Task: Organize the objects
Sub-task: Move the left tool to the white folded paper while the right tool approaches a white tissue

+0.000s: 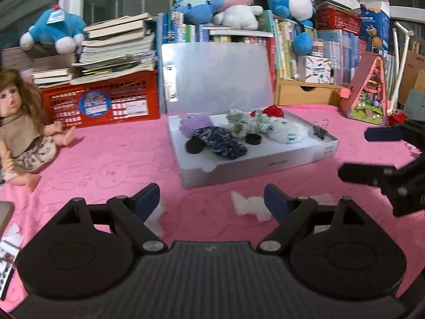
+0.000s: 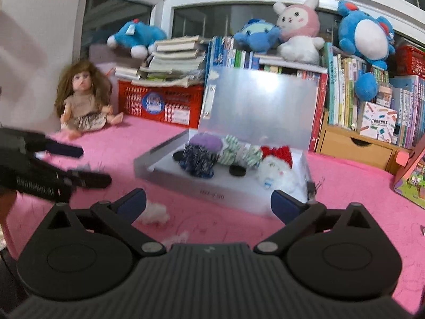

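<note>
A silver box (image 1: pixel 239 171) (image 2: pixel 212 194) lies on the pink cloth with its lid (image 1: pixel 217 79) upright. Inside are a purple knit piece (image 1: pixel 195 122), a dark blue one (image 1: pixel 220 143), a green-striped one (image 1: pixel 239 122), a white one with a red bow (image 1: pixel 284 130), two black discs (image 1: pixel 194 146) and binder clips (image 1: pixel 320 130). White fluff (image 1: pixel 252 207) (image 2: pixel 155 215) lies in front of the box. My left gripper (image 1: pixel 211 194) (image 2: pixel 95 165) hovers open and empty above the cloth, short of the box. My right gripper (image 2: pixel 208 196) (image 1: pixel 354 152) is open wide and empty, near the box's front.
A doll (image 1: pixel 21 133) sits at the left. A red crate (image 1: pixel 106 101) under stacked books, plush toys (image 1: pixel 233 2), rows of books, a wooden drawer (image 1: pixel 305 93) and a pink toy house (image 1: pixel 369 93) line the back. Papers lie at the left edge (image 1: pixel 8 244).
</note>
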{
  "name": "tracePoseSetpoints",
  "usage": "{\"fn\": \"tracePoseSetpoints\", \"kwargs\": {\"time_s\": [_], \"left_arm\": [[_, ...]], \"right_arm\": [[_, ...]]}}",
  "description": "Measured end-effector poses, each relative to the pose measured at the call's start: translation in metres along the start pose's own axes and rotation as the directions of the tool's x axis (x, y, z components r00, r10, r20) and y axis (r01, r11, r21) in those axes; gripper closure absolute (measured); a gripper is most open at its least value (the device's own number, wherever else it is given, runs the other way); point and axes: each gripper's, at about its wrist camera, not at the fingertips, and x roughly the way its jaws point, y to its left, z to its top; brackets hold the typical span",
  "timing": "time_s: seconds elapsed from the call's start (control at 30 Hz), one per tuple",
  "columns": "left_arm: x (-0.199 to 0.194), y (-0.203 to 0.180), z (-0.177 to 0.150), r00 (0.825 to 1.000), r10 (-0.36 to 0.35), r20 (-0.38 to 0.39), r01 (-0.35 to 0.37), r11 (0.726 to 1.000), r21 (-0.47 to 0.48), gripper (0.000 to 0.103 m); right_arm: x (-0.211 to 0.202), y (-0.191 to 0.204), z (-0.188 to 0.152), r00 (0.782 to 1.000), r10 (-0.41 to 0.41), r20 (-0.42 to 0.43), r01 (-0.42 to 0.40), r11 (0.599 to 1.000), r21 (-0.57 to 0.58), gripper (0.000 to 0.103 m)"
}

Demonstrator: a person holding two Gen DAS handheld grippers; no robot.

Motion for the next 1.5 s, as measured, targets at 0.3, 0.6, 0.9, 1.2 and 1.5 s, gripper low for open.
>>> {"fn": "tracePoseSetpoints", "kwargs": {"time_s": [0.3, 0.6, 0.9, 1.2, 1.5], "left_arm": [[-0.003, 0.026, -0.019, 0.997, 0.079, -0.004, -0.079, 0.997, -0.011, 0.011], [0.017, 0.050, -0.028, 0.991, 0.118, -0.061, -0.123, 0.989, -0.086, 0.011], [0.024, 0.055, -0.031, 0.991, 0.114, -0.073, -0.121, 0.987, -0.106, 0.011], [0.028, 0.052, -0.031, 0.992, 0.103, -0.075, -0.111, 0.988, -0.109, 0.011], [0.035, 0.055, -0.033, 0.990, 0.102, -0.093, -0.114, 0.984, -0.136, 0.011]], "right_arm": [[0.010, 0.023, -0.030, 0.998, -0.016, -0.066, 0.011, 0.997, -0.082, 0.000], [0.021, 0.029, -0.037, 0.994, -0.003, -0.106, -0.007, 0.995, -0.098, 0.000], [0.023, 0.021, -0.038, 0.983, -0.114, -0.146, 0.087, 0.979, -0.185, 0.000], [0.021, 0.009, -0.032, 0.963, -0.231, -0.136, 0.209, 0.965, -0.161, 0.000], [0.023, 0.019, -0.033, 0.980, -0.033, -0.196, 0.021, 0.998, -0.059, 0.009]]}}
